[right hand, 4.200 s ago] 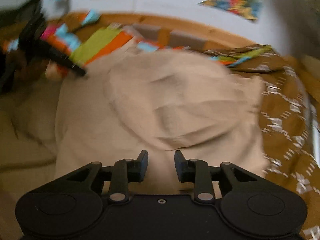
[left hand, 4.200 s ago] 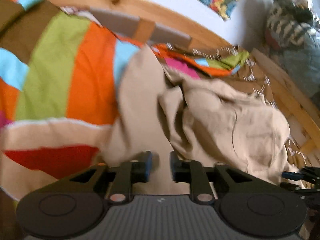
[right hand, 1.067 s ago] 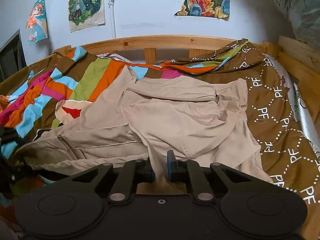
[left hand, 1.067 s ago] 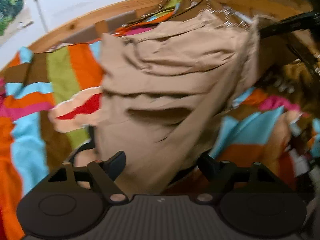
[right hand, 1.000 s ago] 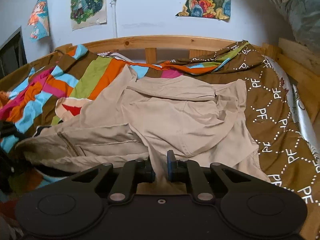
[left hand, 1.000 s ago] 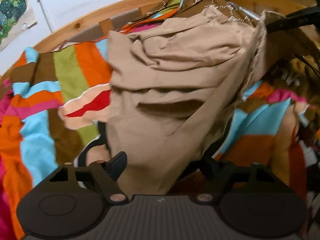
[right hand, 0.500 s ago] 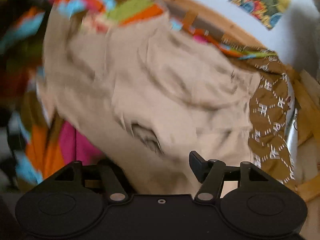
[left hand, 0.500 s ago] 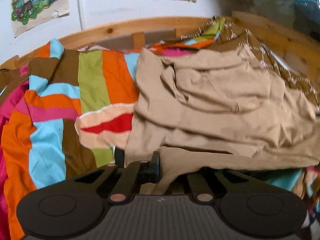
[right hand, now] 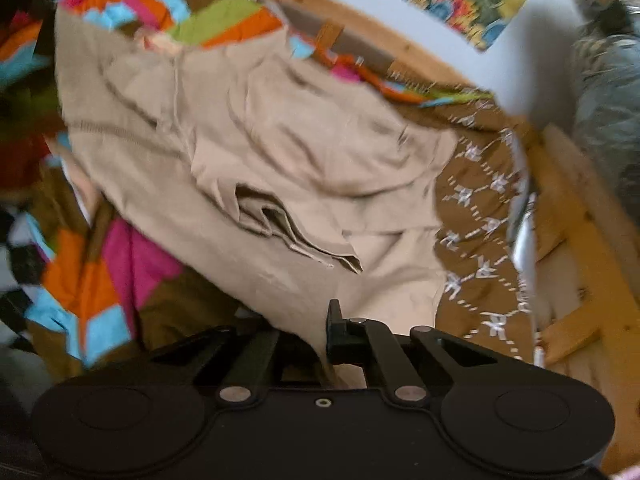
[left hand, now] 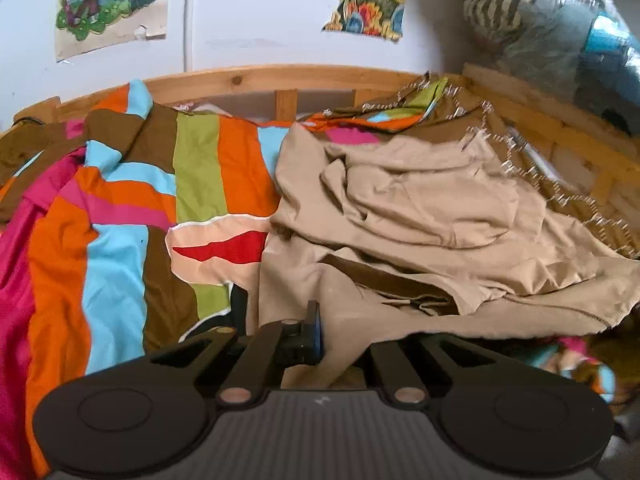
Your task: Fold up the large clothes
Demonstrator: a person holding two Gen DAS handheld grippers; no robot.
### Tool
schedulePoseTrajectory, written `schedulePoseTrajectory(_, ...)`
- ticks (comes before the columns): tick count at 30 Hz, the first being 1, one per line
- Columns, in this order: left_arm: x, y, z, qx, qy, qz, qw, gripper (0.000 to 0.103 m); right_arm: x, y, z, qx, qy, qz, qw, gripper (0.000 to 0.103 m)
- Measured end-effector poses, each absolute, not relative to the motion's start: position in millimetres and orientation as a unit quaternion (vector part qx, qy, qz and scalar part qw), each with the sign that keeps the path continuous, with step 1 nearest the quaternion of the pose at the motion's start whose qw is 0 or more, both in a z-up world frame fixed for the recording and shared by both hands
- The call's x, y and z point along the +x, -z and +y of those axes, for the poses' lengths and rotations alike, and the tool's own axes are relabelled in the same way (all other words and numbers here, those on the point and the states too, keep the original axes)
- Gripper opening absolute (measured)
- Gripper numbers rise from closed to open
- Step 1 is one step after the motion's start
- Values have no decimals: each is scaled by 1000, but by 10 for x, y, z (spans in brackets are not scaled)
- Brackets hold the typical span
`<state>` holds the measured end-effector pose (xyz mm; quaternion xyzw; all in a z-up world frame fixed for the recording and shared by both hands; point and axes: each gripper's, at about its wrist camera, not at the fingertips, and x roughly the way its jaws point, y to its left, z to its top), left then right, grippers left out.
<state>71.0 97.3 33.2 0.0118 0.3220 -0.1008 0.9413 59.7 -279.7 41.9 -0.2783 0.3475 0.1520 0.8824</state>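
A large beige garment [left hand: 420,208] lies crumpled on the right half of the bed, with folds piled toward the headboard. My left gripper [left hand: 332,340] is shut on its near left edge; the cloth drapes over and hides the right finger. In the right wrist view the same beige garment [right hand: 300,140] spreads away from me, blurred. My right gripper [right hand: 320,344] is shut on its near edge, and only the right finger shows past the cloth.
A bright striped blanket [left hand: 120,220] covers the left of the bed, and a brown patterned blanket [right hand: 480,220] the right. A wooden bed rail [left hand: 240,78] runs behind and along the right side [right hand: 580,220]. Posters [left hand: 108,0] hang on the wall. Bundled bedding [left hand: 560,32] sits at top right.
My right gripper, wide open half a second ago, has shut on the garment's near edge. The left gripper, open a second ago, has stayed shut on the cloth since half a second ago.
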Motion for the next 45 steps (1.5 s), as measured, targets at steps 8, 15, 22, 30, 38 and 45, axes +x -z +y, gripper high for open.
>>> schedulePoseTrajectory(8, 825, -762, 1063, -31, 119, 311, 942, 2, 731, -982, -2900, -220, -142, 301, 917, 2)
schedulePoseTrajectory(15, 1870, -873, 1071, -33, 89, 347, 933, 2, 1751, -992, -3113, -161, -88, 302, 936, 11)
schedulePoseTrajectory(22, 3100, -400, 905, -15, 51, 402, 914, 4, 2833, -487, -3286, -57, -39, 332, 941, 19)
schedulePoseTrajectory(30, 3541, 185, 1368, -164, 85, 447, 876, 56, 3034, -56, -3820, 116, -63, 285, 950, 73)
schedulePoseTrajectory(38, 3041, -316, 1844, -218, 75, 337, 913, 102, 2519, -359, -4240, 202, -46, 176, 962, 102)
schedulePoseTrajectory(45, 2335, -122, 1542, -137, 77, 336, 929, 102, 1790, -51, -3984, 119, -56, 229, 964, 102)
